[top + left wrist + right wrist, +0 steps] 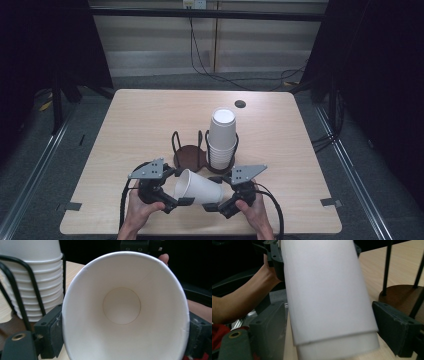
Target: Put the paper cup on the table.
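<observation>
A white paper cup lies on its side above the table's near edge, held between my two grippers. Its mouth faces left and its base faces right. My left gripper is shut on the rim; in the left gripper view I look straight into the cup, and the rim is pressed slightly oval between the jaws. My right gripper is shut on the base end, its pads against both sides of the cup wall.
Just behind the grippers stands a black wire cup holder. Its left bay, with a brown base, is empty. Its right bay holds a stack of upturned white cups. A dark round hole sits near the table's far edge.
</observation>
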### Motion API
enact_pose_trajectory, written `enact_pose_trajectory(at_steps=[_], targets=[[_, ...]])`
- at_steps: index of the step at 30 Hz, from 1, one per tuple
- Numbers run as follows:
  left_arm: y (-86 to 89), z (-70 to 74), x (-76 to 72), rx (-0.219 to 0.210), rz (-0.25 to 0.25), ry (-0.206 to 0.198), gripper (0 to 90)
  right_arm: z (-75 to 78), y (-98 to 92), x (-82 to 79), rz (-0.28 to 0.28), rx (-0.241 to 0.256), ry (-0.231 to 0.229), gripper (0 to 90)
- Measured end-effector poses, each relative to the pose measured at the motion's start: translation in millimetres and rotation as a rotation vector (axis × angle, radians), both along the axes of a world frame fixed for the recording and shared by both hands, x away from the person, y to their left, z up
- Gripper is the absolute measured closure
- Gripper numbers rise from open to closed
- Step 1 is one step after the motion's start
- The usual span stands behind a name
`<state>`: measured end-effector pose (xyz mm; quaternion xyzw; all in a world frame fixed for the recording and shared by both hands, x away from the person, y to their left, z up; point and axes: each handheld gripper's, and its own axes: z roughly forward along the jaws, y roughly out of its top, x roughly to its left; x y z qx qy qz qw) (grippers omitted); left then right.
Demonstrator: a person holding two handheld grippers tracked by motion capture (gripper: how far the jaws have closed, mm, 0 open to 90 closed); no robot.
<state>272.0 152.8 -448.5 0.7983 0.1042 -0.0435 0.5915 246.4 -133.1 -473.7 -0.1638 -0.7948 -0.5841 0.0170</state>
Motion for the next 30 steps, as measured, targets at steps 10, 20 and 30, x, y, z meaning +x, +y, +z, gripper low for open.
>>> enact_pose_trajectory(at_steps=[10,20,30], targets=[[5.4,1.4,0.8,0.026,0.055,0.006,11.8,-8.8,-25.8,-8.4,-0.183,0.059,-0.013,13.5],[15.9,2.0,4.4,0.088,0.100,0.010,11.6,-14.7,-43.1,-12.0,-0.442,0.138,-0.098,13.4],[24.2,9.4,10.4,0.185,0.144,0.004,11.2,-23.9,-47.3,-11.0,-0.655,0.110,-0.157,15.7]])
